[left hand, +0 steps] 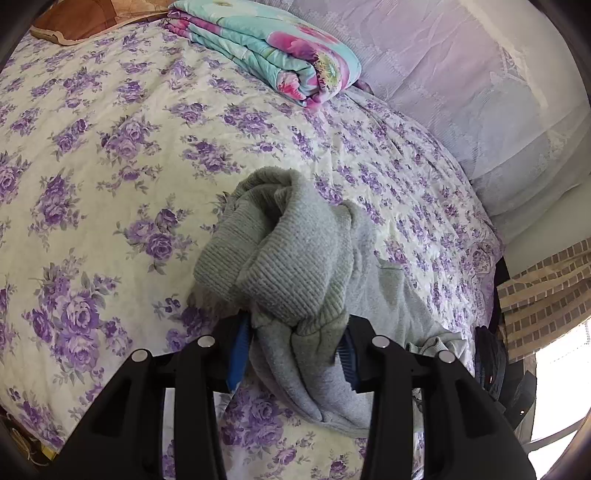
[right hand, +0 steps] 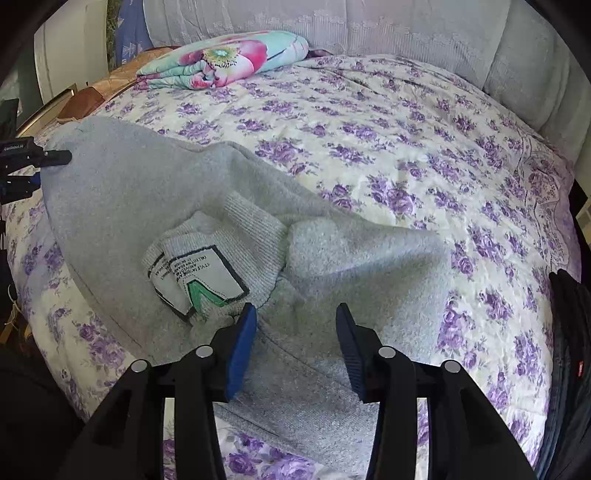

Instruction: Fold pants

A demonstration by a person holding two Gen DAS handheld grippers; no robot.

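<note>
Bed [left hand: 92, 155] w/ a cream quilt covered in purple roses fills both views. Pale lace-draped headboard [right hand: 369, 26] runs across the top of the right wrist view.

Grey sweatpants [right hand: 147, 192] sprawl over the lower left and middle of the right wrist view, lying on the quilt. Their ribbed cuff end [right hand: 236, 236] is bunched up mid-frame w/ a white printed label [right hand: 207, 273] (black border, green chevron) facing up. In the left wrist view the same fabric is bunched in the center, a ribbed cuff [left hand: 291, 273] sticking up.

Folded teal quilt w/ pink flowers [left hand: 266, 48] sits at the top center of the left wrist view, well apart from the pants. Brown pillow [left hand: 81, 18] in the upper left corner there.

Left tool [left hand: 295, 354]: clenched on the grey sweatpants, fabric squeezed between the blue pads. It also shows at the left edge of the right wrist view, touching the pants.

Right tool [right hand: 295, 350]: released, pads apart, nothing pinched, hanging just over the pants at bottom center.
</note>
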